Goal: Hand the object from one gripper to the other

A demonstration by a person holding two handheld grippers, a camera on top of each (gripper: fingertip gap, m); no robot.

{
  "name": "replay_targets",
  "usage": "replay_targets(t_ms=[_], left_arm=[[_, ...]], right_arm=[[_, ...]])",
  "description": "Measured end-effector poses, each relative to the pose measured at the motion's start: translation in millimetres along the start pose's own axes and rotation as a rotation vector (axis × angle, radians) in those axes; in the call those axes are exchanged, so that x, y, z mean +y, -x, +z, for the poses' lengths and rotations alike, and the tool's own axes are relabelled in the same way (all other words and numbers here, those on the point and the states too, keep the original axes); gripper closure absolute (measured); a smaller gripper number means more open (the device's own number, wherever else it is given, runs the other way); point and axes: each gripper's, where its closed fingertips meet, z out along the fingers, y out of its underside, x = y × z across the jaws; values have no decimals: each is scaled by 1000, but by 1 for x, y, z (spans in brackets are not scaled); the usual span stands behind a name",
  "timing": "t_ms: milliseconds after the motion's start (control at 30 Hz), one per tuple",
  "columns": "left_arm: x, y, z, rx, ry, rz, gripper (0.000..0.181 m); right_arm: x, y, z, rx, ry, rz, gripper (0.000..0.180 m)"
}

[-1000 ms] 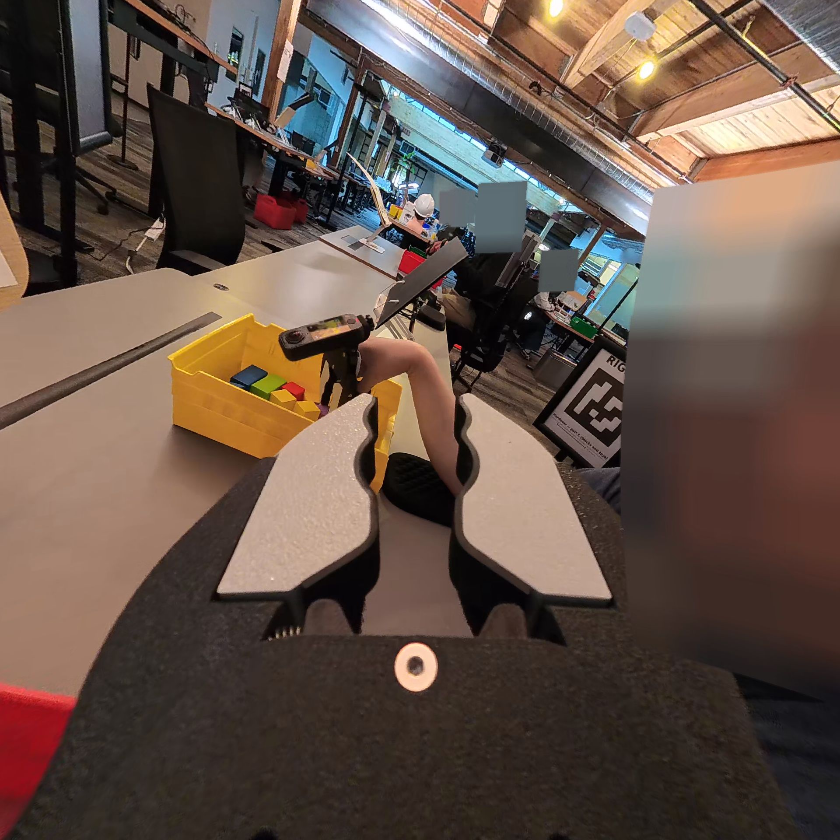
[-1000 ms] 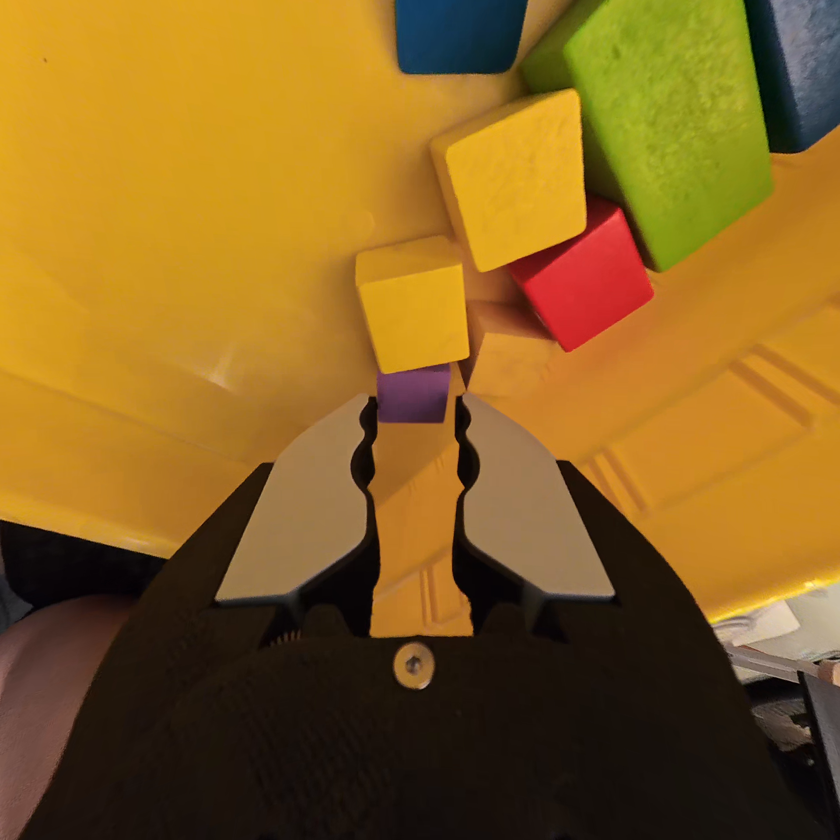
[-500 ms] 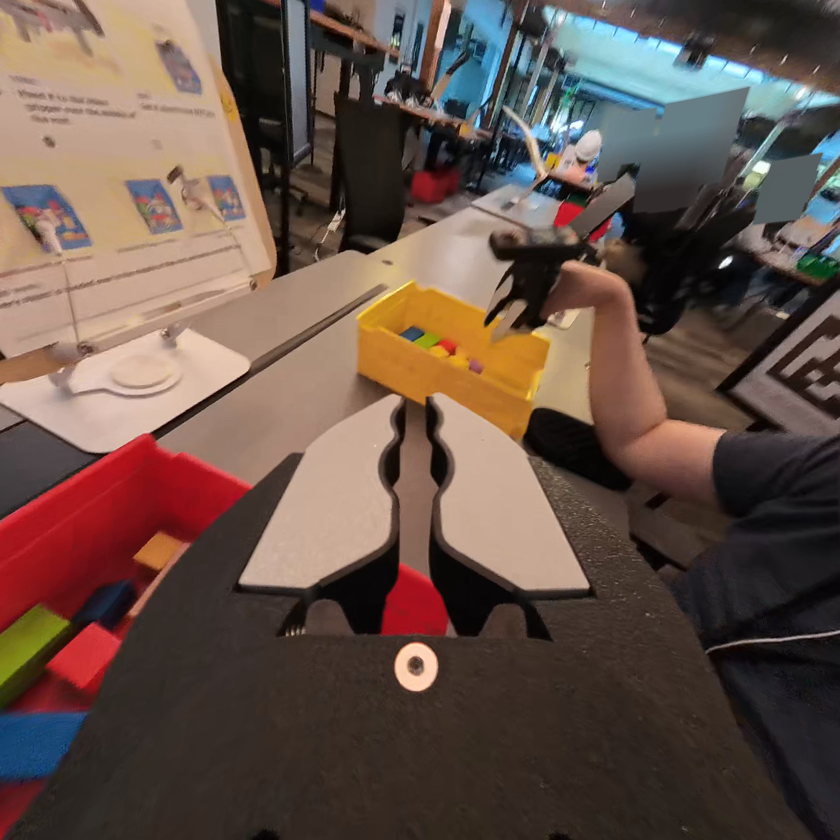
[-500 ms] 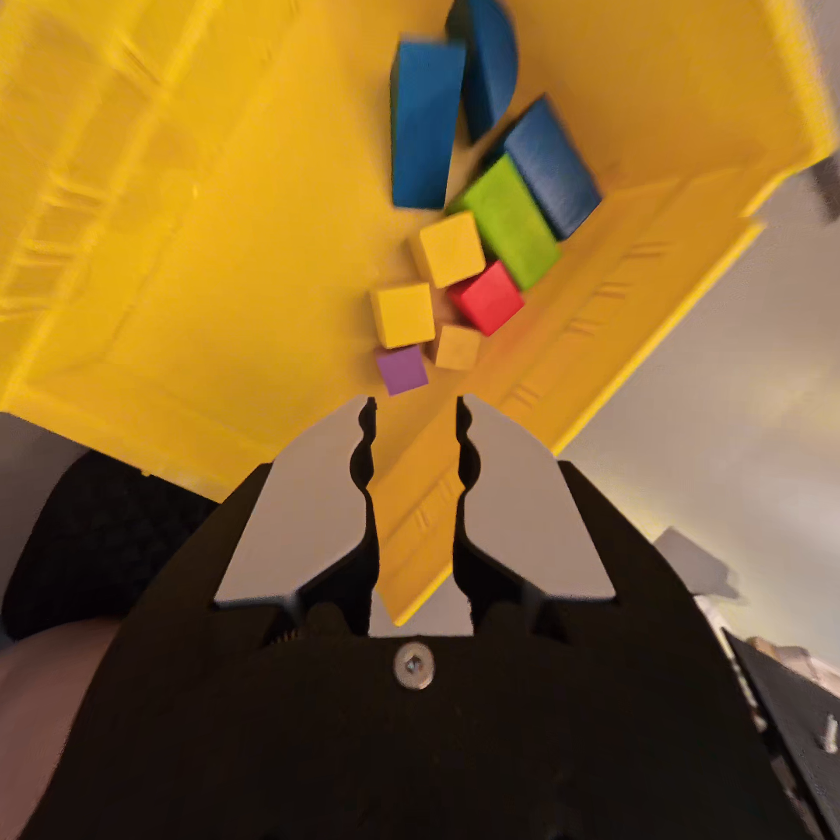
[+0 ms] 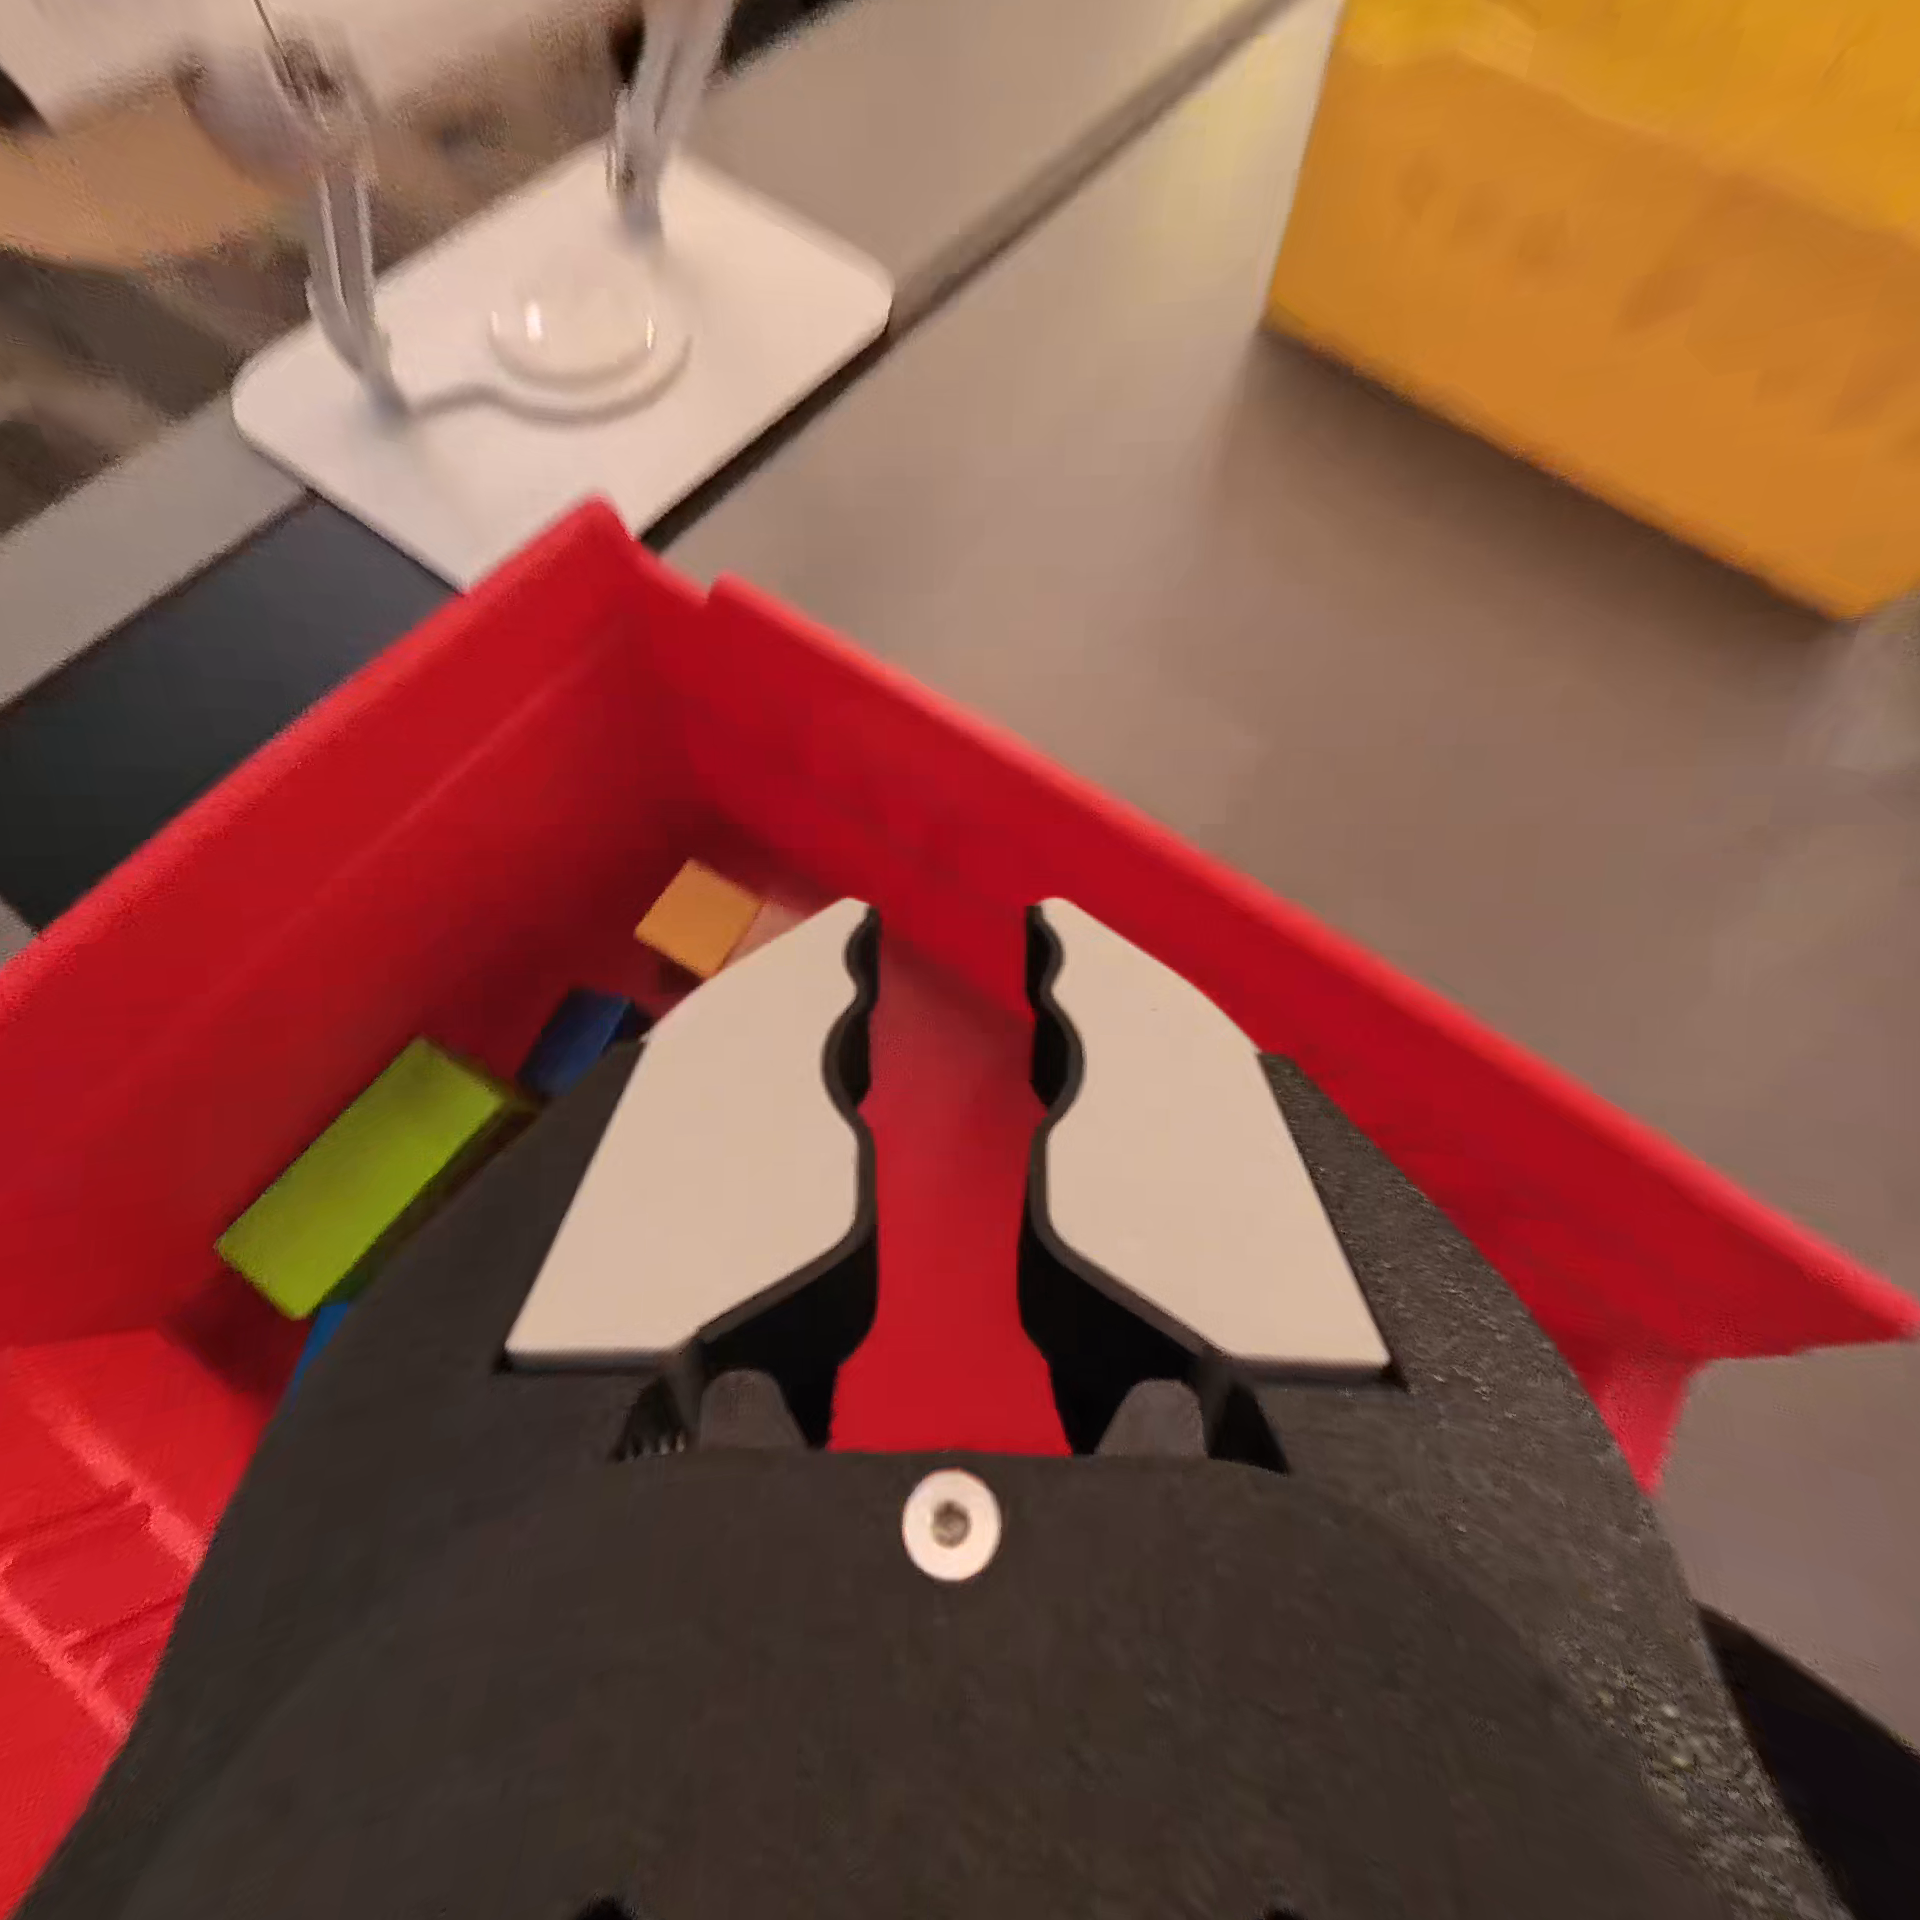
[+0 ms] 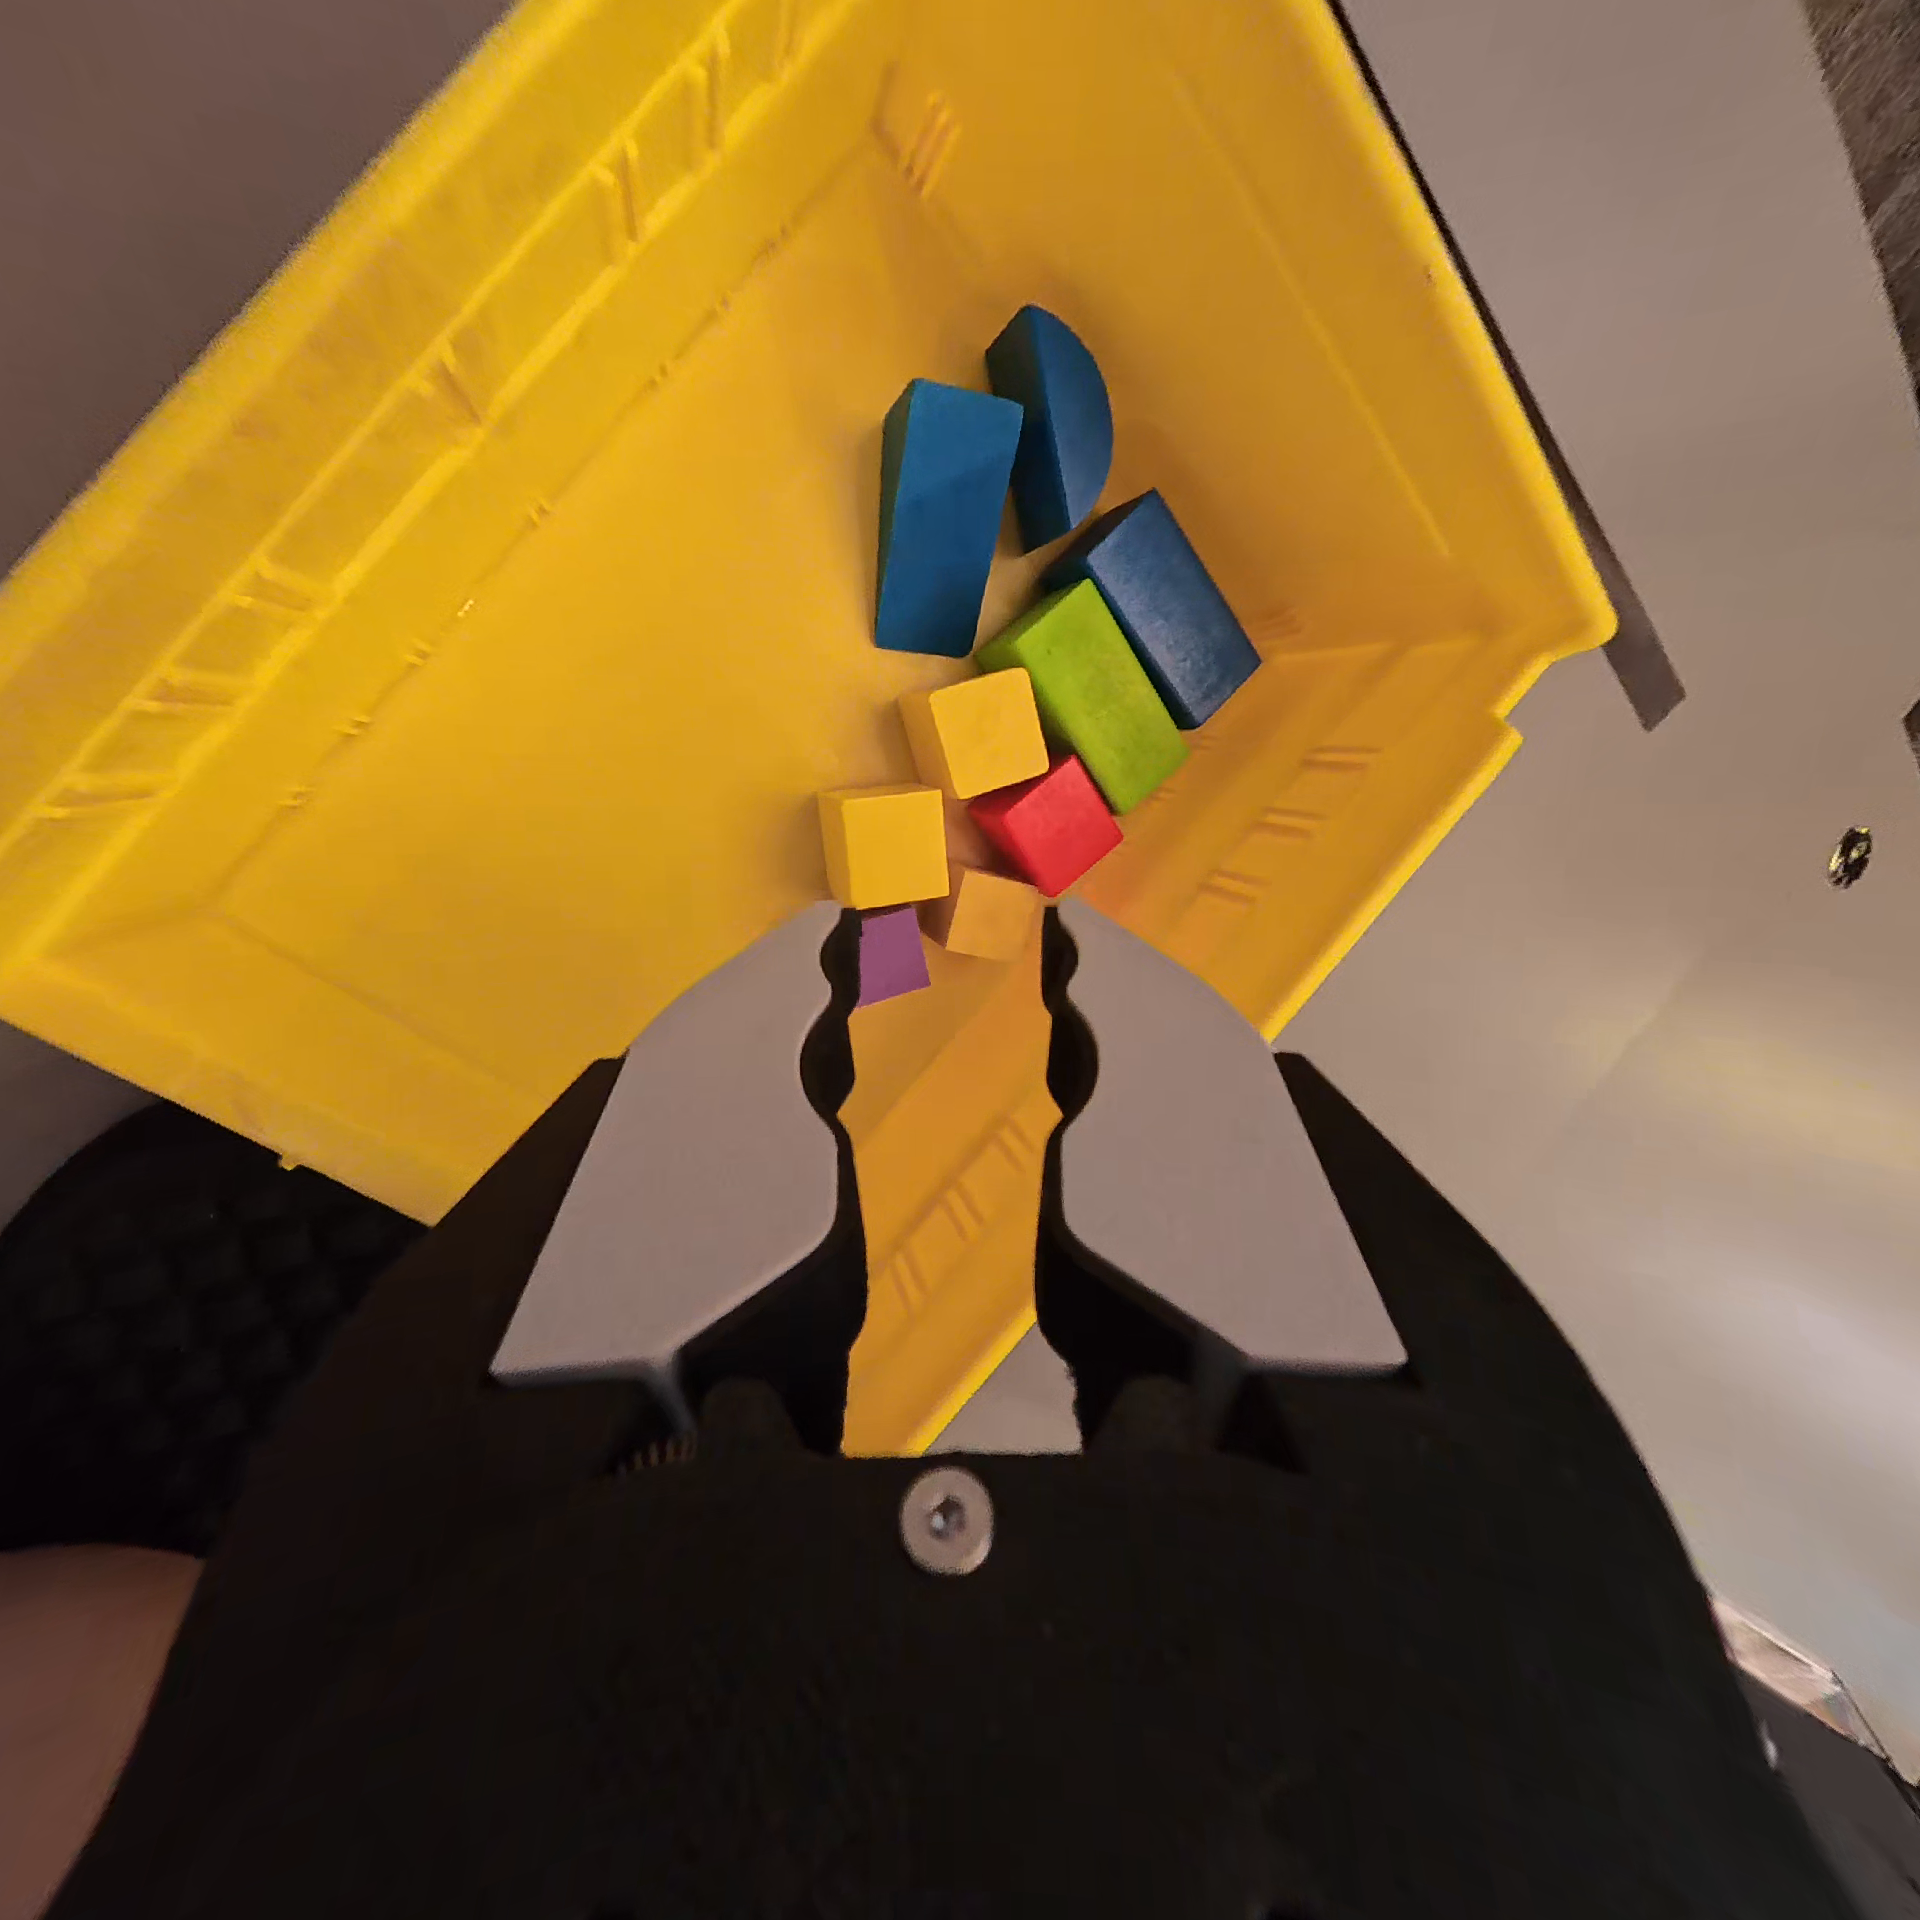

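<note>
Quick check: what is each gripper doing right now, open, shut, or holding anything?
Left gripper: open, empty, over the red bin.
Right gripper: open, empty, above the yellow bin.

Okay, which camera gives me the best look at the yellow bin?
The right wrist view. It looks down into the yellow bin, showing nearly all its floor, its walls and the coloured blocks inside. The left wrist view catches only a blurred outer side at its top right corner.

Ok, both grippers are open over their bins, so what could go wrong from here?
The left gripper aims at bare floor in the red bin; the orange block and green block lie off to the side, so it may close on nothing. The view is blurred, making aim uncertain. The right gripper hangs over a tight cluster; its fingers could nudge the purple block.
</note>
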Motion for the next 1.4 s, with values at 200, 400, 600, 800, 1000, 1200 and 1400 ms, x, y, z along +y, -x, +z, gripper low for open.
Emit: replay_targets(t_ms=[200,400,600,800,1000,1200,1400], left_arm=[[36,29,26,-211,236,211,137],[51,41,40,-239,339,221,134],[49,46,45,-221,332,206,131],[60,47,51,-183,379,183,131],[64,46,46,-176,399,147,137],[72,40,39,-163,472,146,142],[78,43,44,-181,509,139,141]], right_arm=[[4,-1,7,-28,14,7,145],[3,2,11,-48,18,-5,145],[4,4,16,-65,33,-14,145],[6,6,20,-80,53,-15,145],[5,9,23,-88,64,-32,145],[4,12,25,-94,74,-50,145],[4,16,25,-100,86,-68,145]])
